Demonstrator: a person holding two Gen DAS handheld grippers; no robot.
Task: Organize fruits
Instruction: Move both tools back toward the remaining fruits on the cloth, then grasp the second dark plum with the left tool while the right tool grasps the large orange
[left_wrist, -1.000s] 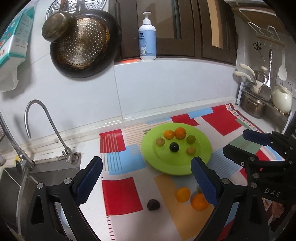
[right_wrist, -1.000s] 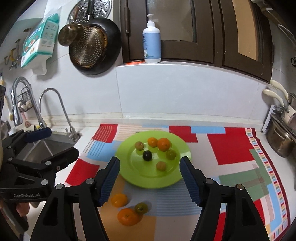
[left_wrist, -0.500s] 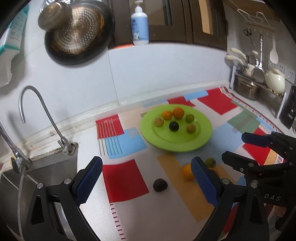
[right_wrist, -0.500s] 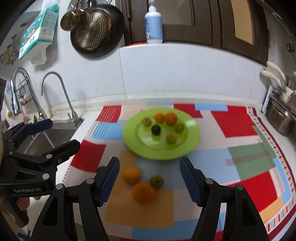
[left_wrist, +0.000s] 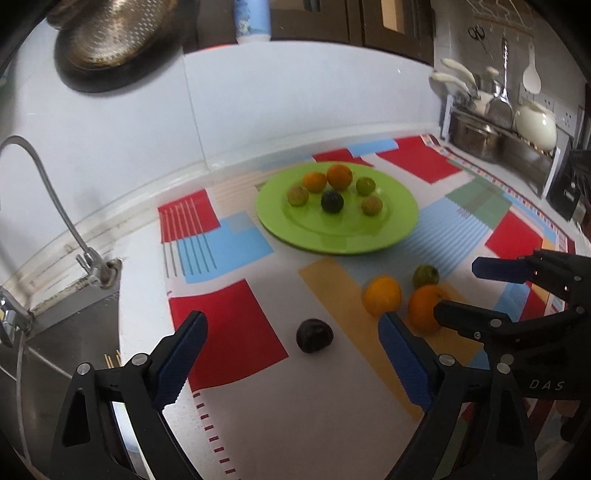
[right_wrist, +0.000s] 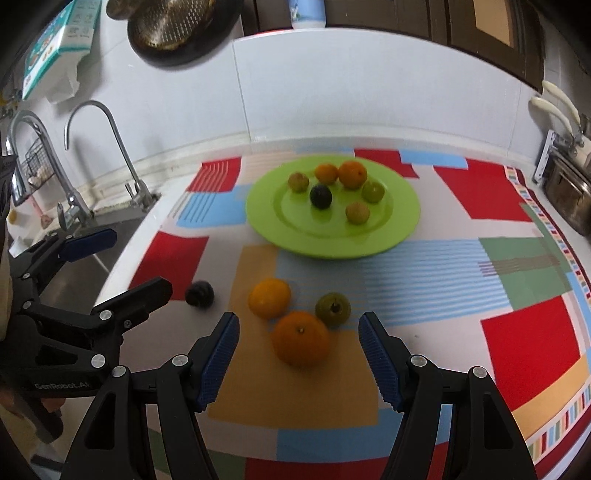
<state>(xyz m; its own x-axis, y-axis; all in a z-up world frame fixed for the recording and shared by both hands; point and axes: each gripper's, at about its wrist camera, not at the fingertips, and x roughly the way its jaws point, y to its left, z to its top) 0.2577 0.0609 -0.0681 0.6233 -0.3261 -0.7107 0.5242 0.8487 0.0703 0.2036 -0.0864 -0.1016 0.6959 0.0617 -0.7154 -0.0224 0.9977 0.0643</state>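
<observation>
green plate (right_wrist: 402, 221) holds six fruits; four lie beside it.

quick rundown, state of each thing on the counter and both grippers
left hand-held gripper: open, empty, jaws just narrowed a little
right hand-held gripper: open, empty, large orange between its jaws, untouched
green plate: on the mat, six fruits on it
dark plum: loose on the mat
large orange: loose on the mat
small orange: loose on the mat
green fruit: loose on the mat
</observation>
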